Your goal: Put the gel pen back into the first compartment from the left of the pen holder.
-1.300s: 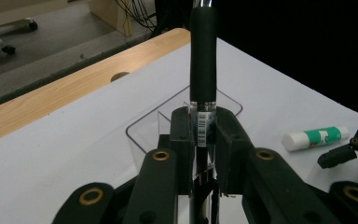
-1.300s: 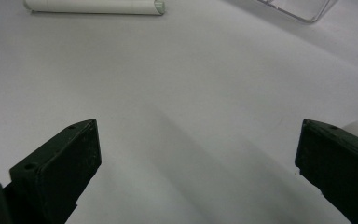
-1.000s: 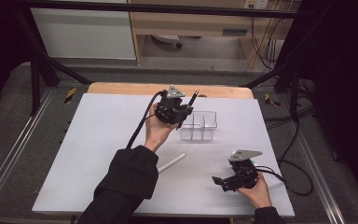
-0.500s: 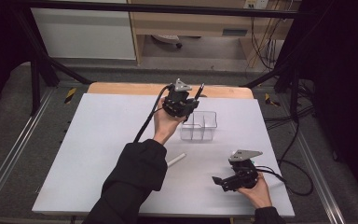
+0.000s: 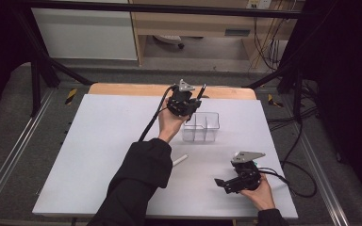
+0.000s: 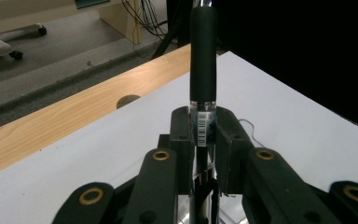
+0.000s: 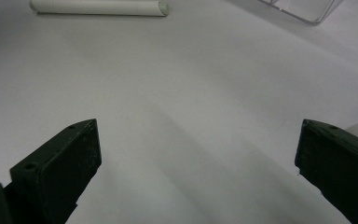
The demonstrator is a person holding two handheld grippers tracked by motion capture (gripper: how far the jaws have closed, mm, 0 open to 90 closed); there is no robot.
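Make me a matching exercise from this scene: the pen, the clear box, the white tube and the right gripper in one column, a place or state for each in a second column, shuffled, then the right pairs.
Things:
1. pen
2. clear box
3. white tube
4. right gripper

Places or states:
A. lying flat on the white table top, nothing touching it
B. jaws wide apart, low over the near right part of the table
C. clamped upright between the jaws of the left gripper
D. standing on the table, divided into compartments

Pairs: 1-C, 2-D, 3-A, 4-B
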